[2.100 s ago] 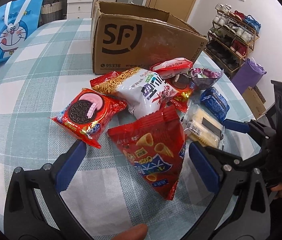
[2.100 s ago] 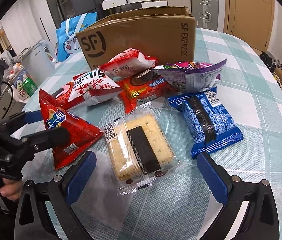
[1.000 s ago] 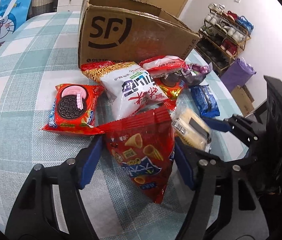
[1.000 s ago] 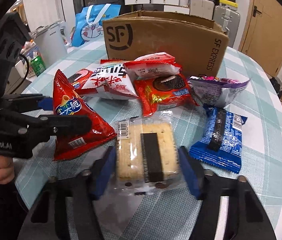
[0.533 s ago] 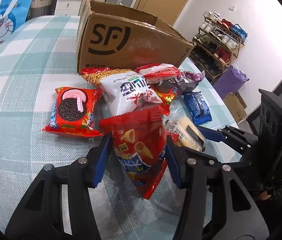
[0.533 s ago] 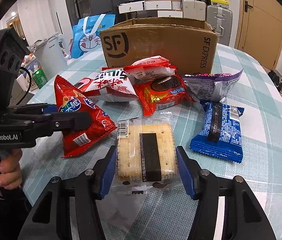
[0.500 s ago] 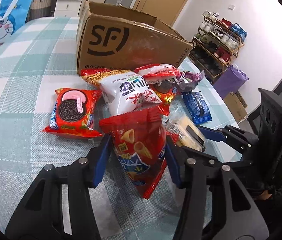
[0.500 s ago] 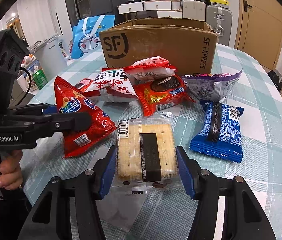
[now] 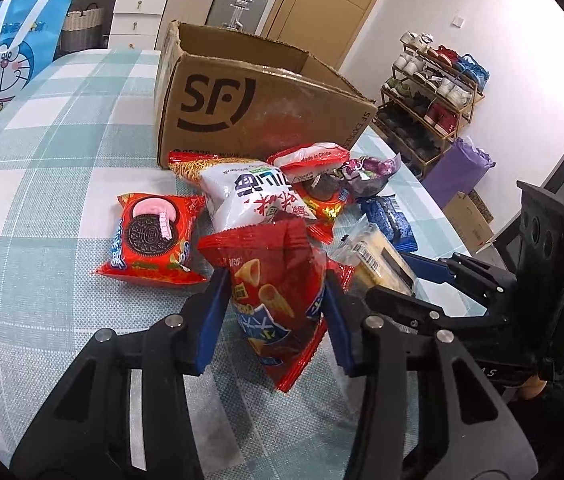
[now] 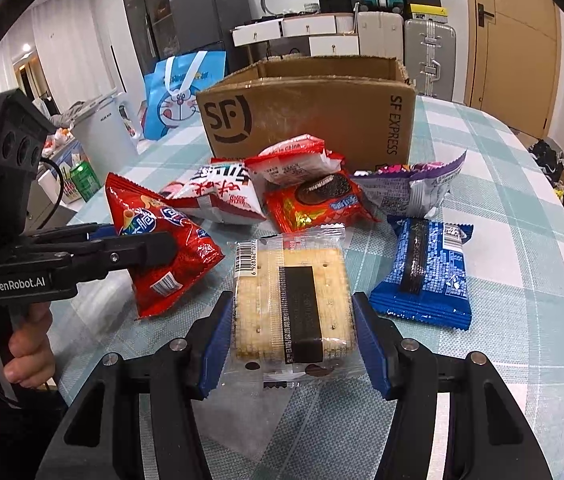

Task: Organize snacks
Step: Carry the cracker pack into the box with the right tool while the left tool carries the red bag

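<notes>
My left gripper (image 9: 274,320) is shut on a red bag of cone snacks (image 9: 270,280) and holds it lifted off the table; the bag also shows in the right wrist view (image 10: 162,240). My right gripper (image 10: 289,336) is shut on a clear pack of cream crackers (image 10: 291,300), raised a little. An open SF cardboard box (image 9: 254,108) stands behind the snack pile; it also shows in the right wrist view (image 10: 313,116).
On the checked tablecloth (image 9: 42,160) lie a red Oreo pack (image 9: 150,240), a white noodle snack bag (image 9: 250,196), a second Oreo pack (image 10: 317,200), a purple bag (image 10: 409,188) and a blue biscuit pack (image 10: 425,272). A blue Doraemon bag (image 9: 6,64) stands far left.
Both grippers closed from wide open onto their packs. The red cone bag and the cracker pack have been lifted off the table.
</notes>
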